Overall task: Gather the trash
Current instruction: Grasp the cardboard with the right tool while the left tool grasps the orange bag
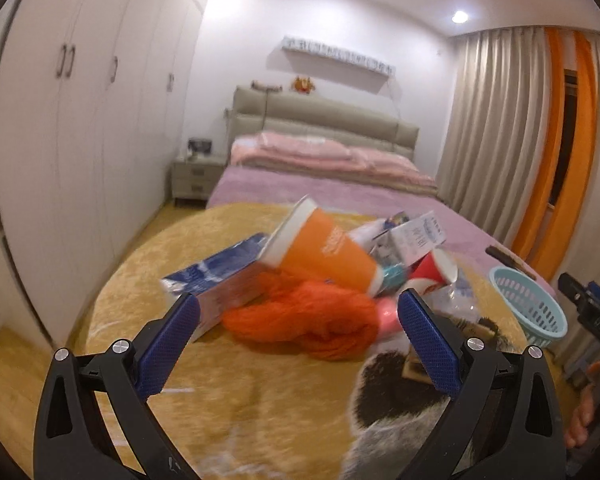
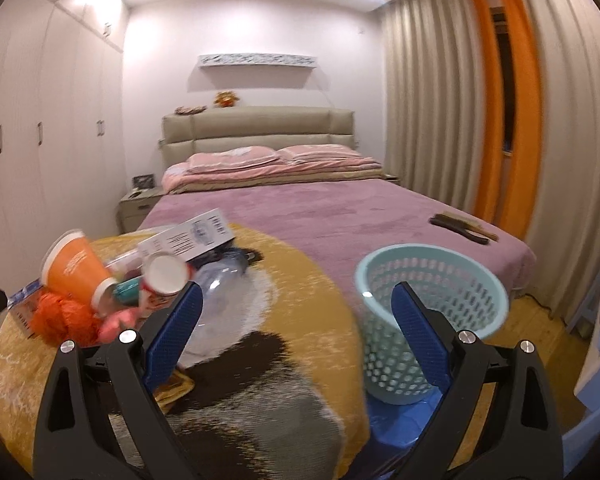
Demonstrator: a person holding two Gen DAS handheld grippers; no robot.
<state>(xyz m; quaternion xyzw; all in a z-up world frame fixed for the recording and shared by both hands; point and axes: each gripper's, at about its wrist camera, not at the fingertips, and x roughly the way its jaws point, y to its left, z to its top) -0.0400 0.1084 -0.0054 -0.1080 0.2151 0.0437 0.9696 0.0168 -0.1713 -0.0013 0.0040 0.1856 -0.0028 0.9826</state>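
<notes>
- Left wrist view: my left gripper [image 1: 298,312], jaws spread, faces the orange cup [image 1: 324,250] perched on piled trash; a nudge could topple it.
- Right gripper [image 2: 296,310], jaws spread and empty, nears the basket [image 2: 432,304] at the blanket's [image 2: 260,420] edge; a bump might tip it.

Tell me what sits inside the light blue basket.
The part of the basket interior that shows, the far wall under the rim, holds no trash. Its bottom is hidden by the near wall and the right gripper.

Both my wrist cams sit low at the foot of the bed, facing the headboard [image 2: 256,128]. Left one's close over the trash pile [image 1: 332,272]; right one's off to the side, near the basket [image 2: 428,312]. Both catch the pile, basket and yellow blanket [image 1: 260,400].
</notes>
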